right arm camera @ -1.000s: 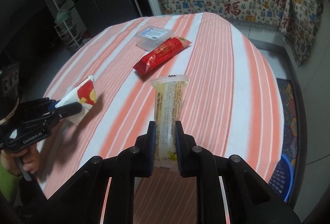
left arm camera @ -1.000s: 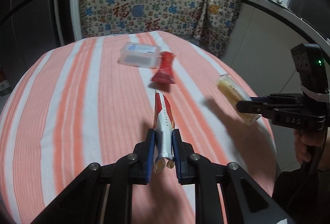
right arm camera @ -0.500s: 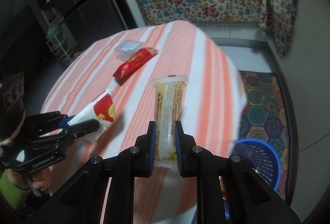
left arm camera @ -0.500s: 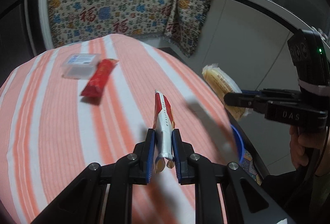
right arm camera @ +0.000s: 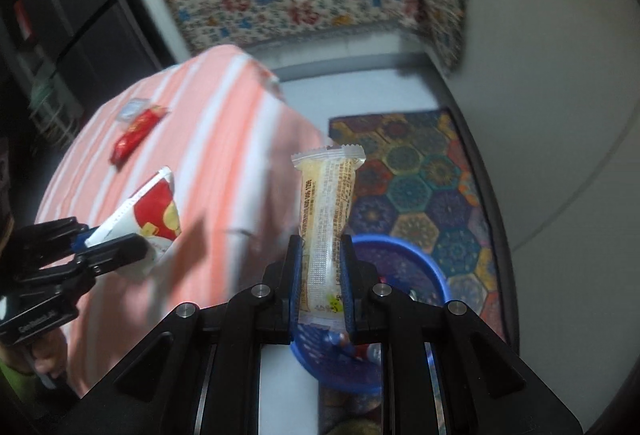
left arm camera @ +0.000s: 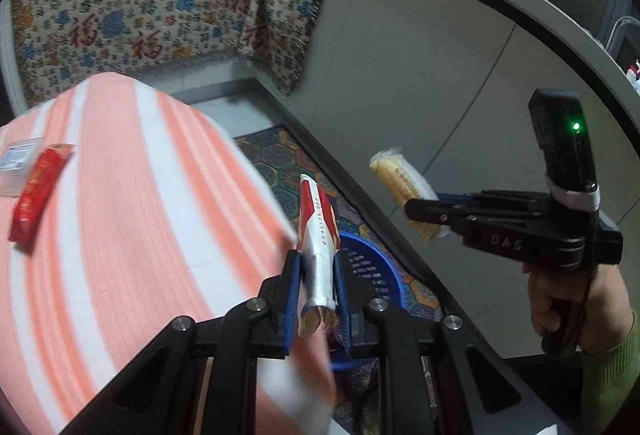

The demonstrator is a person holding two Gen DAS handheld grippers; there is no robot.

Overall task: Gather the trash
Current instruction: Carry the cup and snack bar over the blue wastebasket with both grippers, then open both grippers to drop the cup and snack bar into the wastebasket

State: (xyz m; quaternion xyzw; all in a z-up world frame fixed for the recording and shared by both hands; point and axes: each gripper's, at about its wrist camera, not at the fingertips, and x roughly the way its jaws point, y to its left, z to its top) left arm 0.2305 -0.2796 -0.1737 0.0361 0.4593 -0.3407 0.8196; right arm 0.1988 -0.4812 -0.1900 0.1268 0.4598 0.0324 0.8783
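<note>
Down on the floor mat waits the blue basket (right arm camera: 404,255); left gripper (left arm camera: 316,275) clamps a red-and-white wrapper (left arm camera: 318,231), right gripper (right arm camera: 320,275) clamps a yellow packet (right arm camera: 326,203), ready for dropping.

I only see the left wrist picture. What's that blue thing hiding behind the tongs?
Observer: A blue basket on the floor; the right wrist view shows small pieces lying inside it.
Operator: Where's the yellow packet relative to it?
Observer: There the yellow packet, clamped in the right tongs, stands up in front of the basket's left rim.
Operator: And my wrapper's flat side?
Observer: The red-and-white wrapper in the left tongs shows yellow patches on its broad face.
</note>
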